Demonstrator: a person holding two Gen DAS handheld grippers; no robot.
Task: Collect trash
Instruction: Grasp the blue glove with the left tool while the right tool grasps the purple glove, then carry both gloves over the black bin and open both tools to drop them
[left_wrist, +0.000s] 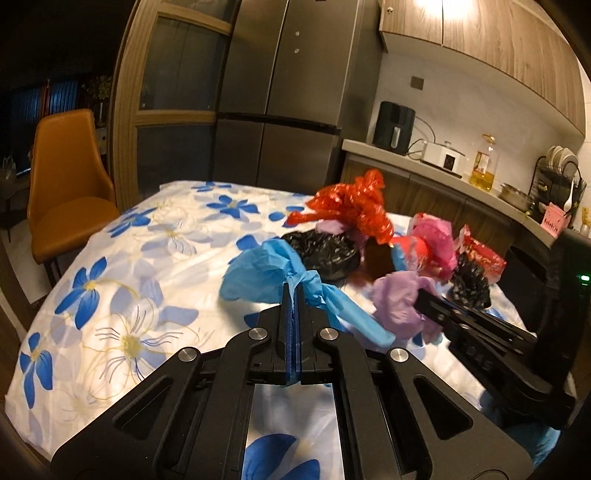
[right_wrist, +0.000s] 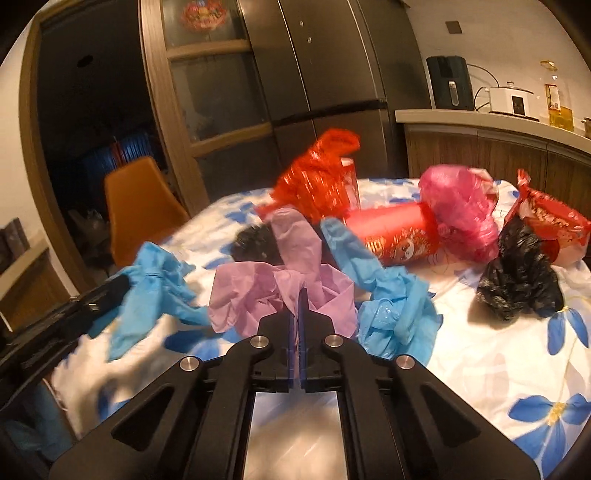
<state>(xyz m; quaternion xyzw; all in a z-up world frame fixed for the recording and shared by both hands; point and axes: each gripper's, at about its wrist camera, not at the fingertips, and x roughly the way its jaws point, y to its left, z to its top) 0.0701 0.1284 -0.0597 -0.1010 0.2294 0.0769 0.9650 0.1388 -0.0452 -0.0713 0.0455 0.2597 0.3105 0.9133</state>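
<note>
Kitchen counters and a steel fridge (left_wrist: 280, 92) stand behind a table under a blue-flowered cloth (left_wrist: 122, 266). Left gripper (left_wrist: 294, 291) is pressed together, pinching a blue bag (left_wrist: 258, 275) just ahead of its tips. Right gripper (right_wrist: 300, 295) is clamped on a lilac bag (right_wrist: 258, 291). Beyond both lie red bags, black bags, a pink bag (right_wrist: 461, 210) and a red cup (right_wrist: 395, 236), heaped close together

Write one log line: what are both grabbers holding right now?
left gripper: shut on blue bag | right gripper: shut on purple bag | other trash on table
</note>
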